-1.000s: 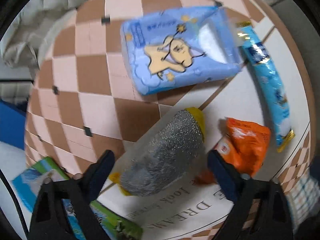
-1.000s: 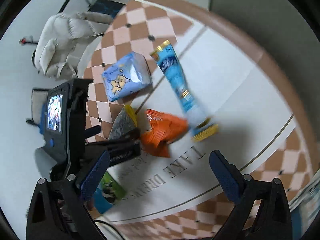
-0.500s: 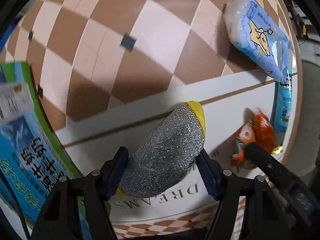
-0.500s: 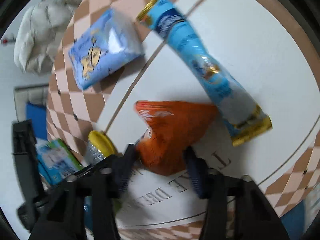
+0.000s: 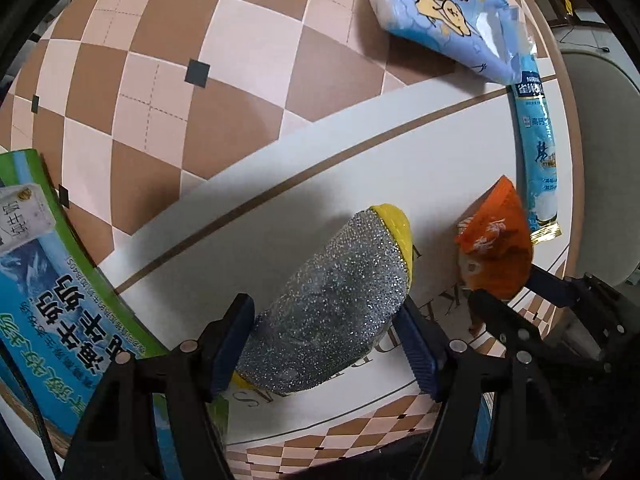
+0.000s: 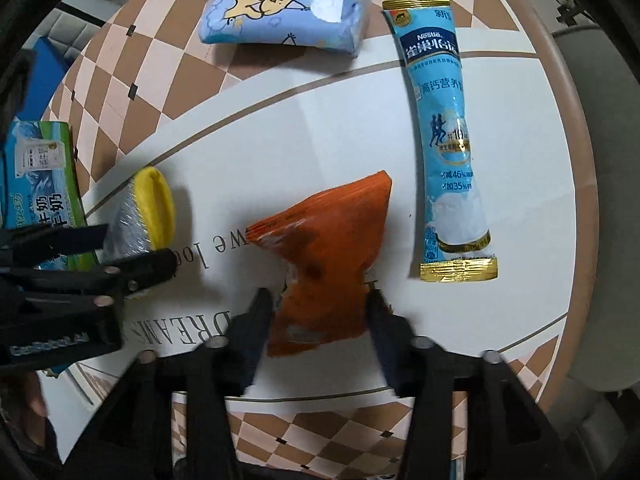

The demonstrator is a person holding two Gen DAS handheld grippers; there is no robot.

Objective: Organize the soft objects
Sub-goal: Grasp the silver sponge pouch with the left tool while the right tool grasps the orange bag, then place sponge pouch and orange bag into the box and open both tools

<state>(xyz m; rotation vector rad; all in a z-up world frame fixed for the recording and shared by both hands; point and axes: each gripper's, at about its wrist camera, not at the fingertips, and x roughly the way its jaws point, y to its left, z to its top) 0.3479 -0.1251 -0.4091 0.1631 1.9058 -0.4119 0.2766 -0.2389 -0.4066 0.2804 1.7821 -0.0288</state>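
- Gripping a silver scouring sponge (image 5: 336,312) with a yellow edge, the left gripper (image 5: 324,344) has one blue pad against each long side of it; its jaws are opening slightly, with the sponge between them and touching both pads.
- The sponge lies on the white middle part of the round table (image 5: 248,92), over the printed lettering, its yellow end pointing away from the gripper.
- In the right wrist view the right gripper (image 6: 320,316) straddles the near, pinched end of a crumpled orange packet (image 6: 328,256); its jaws are opening, and the fingers (image 6: 256,320) sit right at the packet's sides, pressing its narrow waist.
- The orange packet rests on the white area just beside the sponge, with the left gripper's black frame visible at the left of that view.
- A long light-blue stick packet (image 6: 448,140) with gold ends lies beyond and to the right of the orange packet, close but apart from it.
- A blue tissue pack (image 6: 288,4) with a cartoon figure sits at the far side, on the checkered border where it meets the white area.
- A green and blue milk carton (image 5: 60,292) stands at the left edge of the table, near the left gripper.
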